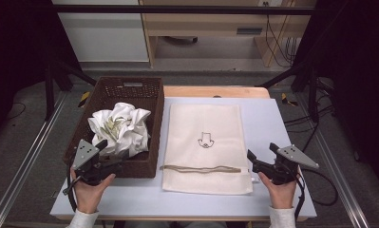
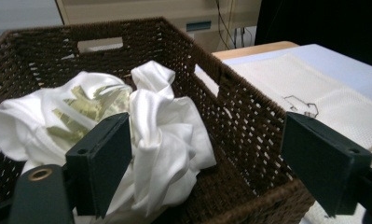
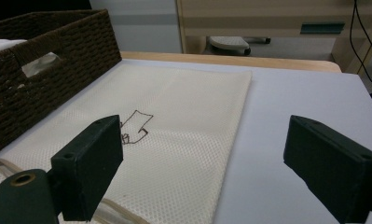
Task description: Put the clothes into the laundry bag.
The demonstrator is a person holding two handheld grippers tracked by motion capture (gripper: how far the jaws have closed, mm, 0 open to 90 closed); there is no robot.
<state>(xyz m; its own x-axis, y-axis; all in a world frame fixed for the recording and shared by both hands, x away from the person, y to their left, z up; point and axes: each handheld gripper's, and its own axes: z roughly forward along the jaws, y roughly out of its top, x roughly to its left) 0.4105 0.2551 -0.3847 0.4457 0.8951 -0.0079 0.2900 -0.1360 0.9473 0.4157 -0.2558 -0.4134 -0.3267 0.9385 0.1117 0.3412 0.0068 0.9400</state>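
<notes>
up front, a brown wicker basket [image 1: 151,123] sits on the left of a pale table [image 1: 272,123], and a crumpled white cloth [image 1: 121,127] with greenish patches lies inside it. just beside the basket, a flat cream bag [image 1: 205,142] lies on the table, with a small dark line drawing [image 1: 205,140] at its middle and a tan strip [image 1: 201,168] across its near end; whether that strip is a zip or a cord is hard to tell.

the left gripper [image 1: 112,154] is held in the left hand [image 1: 88,187] at the basket's near left corner, jaws apart and clamped on nothing. in the left gripper view the jaws frame the cloth [image 2: 160,140] and the basket's near rim [image 2: 249,205]; the near edge of the cloth is cut off by the left jaw.

the right gripper [image 1: 262,156] is held in the right hand [image 1: 282,187] near the bag's near right corner, jaws also wide apart and empty. in the right gripper view the bag [image 3: 183,135] lies between the jaws, its drawing [image 3: 136,127] partly hidden behind the left jaw, and the basket [image 3: 58,79] is cut off at the left edge. both sleeves are cropped at the bottom of the high view.
</notes>
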